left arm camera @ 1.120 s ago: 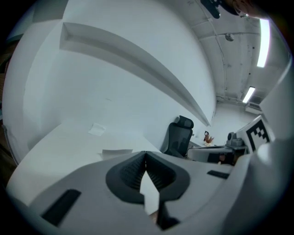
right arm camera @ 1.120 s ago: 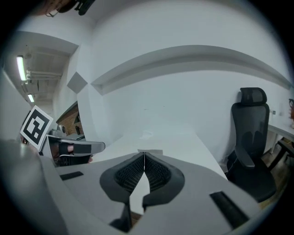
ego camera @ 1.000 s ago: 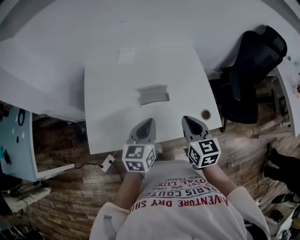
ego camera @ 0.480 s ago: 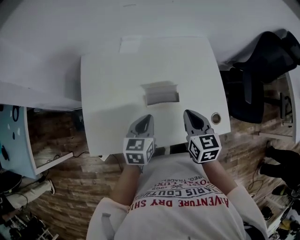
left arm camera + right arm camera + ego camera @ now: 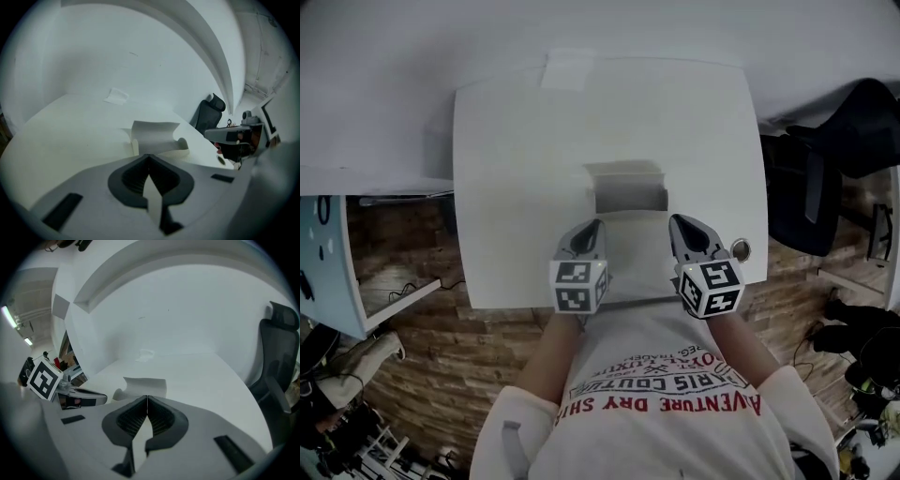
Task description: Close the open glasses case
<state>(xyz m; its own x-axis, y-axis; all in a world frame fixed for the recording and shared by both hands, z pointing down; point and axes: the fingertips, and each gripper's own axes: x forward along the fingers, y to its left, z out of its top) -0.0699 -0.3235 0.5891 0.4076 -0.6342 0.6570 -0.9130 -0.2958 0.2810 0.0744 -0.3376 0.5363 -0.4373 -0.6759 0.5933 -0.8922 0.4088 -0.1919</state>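
The open glasses case point(image 5: 627, 191) is a pale grey box on the white table point(image 5: 516, 187), with its lid standing up on the far side. My left gripper point(image 5: 592, 229) is shut and empty, just short of the case's near left corner. The right gripper point(image 5: 682, 225), also shut and empty, sits just short of its near right corner. In the left gripper view the case point(image 5: 154, 138) lies straight beyond the closed jaws of the left gripper point(image 5: 149, 157). In the right gripper view the case point(image 5: 143, 387) lies just past the right gripper point(image 5: 147, 399). Neither gripper touches it.
A small round disc point(image 5: 739, 249) lies near the table's right front corner. A white sheet point(image 5: 567, 69) lies at the table's far edge. A black office chair point(image 5: 830, 164) stands to the right. Wooden floor point(image 5: 422, 366) surrounds the table's near side.
The table and case have come closer in the head view. Both grippers now reach over the table's front edge, nearer the case. Both stay shut.
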